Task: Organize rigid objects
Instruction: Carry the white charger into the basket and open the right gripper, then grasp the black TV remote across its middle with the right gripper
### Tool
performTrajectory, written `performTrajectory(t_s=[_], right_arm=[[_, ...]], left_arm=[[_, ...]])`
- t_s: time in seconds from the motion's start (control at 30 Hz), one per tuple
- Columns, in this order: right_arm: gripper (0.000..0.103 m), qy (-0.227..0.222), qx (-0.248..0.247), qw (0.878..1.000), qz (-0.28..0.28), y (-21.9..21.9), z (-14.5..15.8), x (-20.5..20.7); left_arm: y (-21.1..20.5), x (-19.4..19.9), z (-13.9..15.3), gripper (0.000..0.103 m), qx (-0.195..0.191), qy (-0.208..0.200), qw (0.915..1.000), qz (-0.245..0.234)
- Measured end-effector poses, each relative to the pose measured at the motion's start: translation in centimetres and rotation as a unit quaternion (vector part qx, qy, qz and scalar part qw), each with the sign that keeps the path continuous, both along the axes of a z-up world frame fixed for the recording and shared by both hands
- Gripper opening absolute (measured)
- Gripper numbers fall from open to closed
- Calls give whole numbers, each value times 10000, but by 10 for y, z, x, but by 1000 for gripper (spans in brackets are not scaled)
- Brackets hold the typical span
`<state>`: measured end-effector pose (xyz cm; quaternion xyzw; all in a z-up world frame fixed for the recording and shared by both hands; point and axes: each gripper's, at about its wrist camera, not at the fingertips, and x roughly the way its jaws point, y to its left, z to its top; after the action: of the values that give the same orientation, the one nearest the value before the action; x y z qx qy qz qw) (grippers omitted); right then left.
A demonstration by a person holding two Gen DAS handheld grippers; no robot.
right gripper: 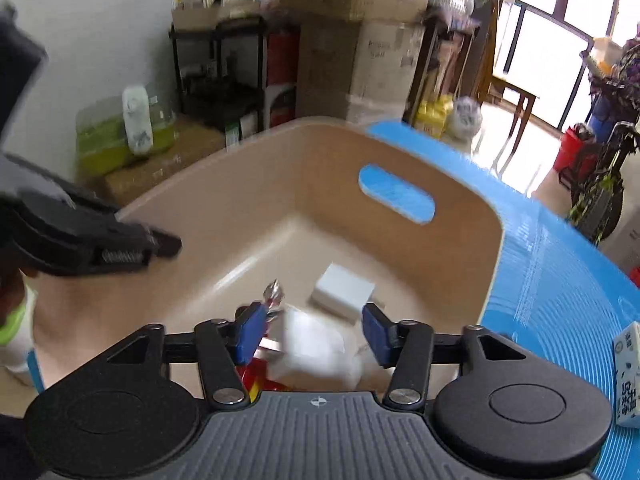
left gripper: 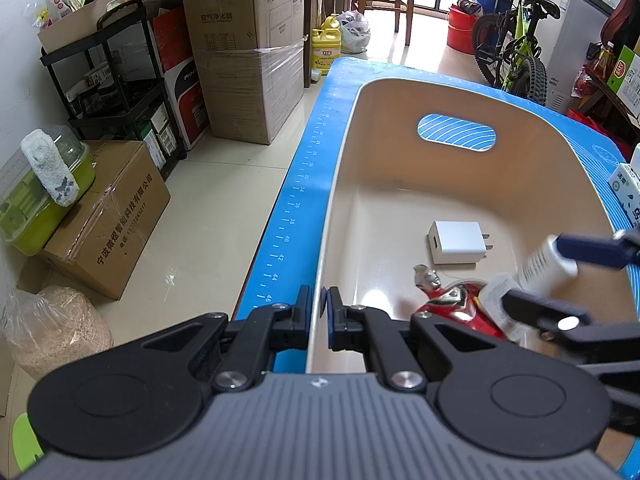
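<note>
The left gripper [left gripper: 319,305] has its jaws clamped on the beige bin's [left gripper: 344,184] rim. The right gripper [right gripper: 312,334], jaws apart, hangs over a blurred white bottle [right gripper: 316,346] inside. At the bin's 12 o'clock lies a white charger [left gripper: 456,242], beside a red figure [left gripper: 452,300].

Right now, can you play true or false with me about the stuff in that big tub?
1. A white charger lies on the floor of the beige tub. True.
2. The left gripper is wide open. False: it is shut on the tub's rim.
3. A red and silver toy figure is inside the tub. True.
4. The tub sits on a green mat. False: it sits on a blue mat.
5. The right gripper is over the tub with a white tube between its open fingers. True.
</note>
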<state>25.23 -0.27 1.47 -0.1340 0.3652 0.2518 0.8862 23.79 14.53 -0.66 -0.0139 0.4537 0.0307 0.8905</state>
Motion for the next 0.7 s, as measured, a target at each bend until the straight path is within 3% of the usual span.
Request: performTrajectory(t_s=[0.17,0.33,0.5,0.7], right_arm=[[72,-479,190,9984,-242,-26,23,-9],[73,-773,354,9924,-894,-72,38,-9],[74,-559,438,9857,-1525,-119,30,3],[74,-173,267,9803,-1952,-145,-5,14]], left_arm=[[1,0,1,9,8,-1,10000,0],[2,0,2,9,-6,-10,10000,1],[2,-1,2,9,-4,-7,10000,1],[2,-1,2,9,-2,-7,10000,2]])
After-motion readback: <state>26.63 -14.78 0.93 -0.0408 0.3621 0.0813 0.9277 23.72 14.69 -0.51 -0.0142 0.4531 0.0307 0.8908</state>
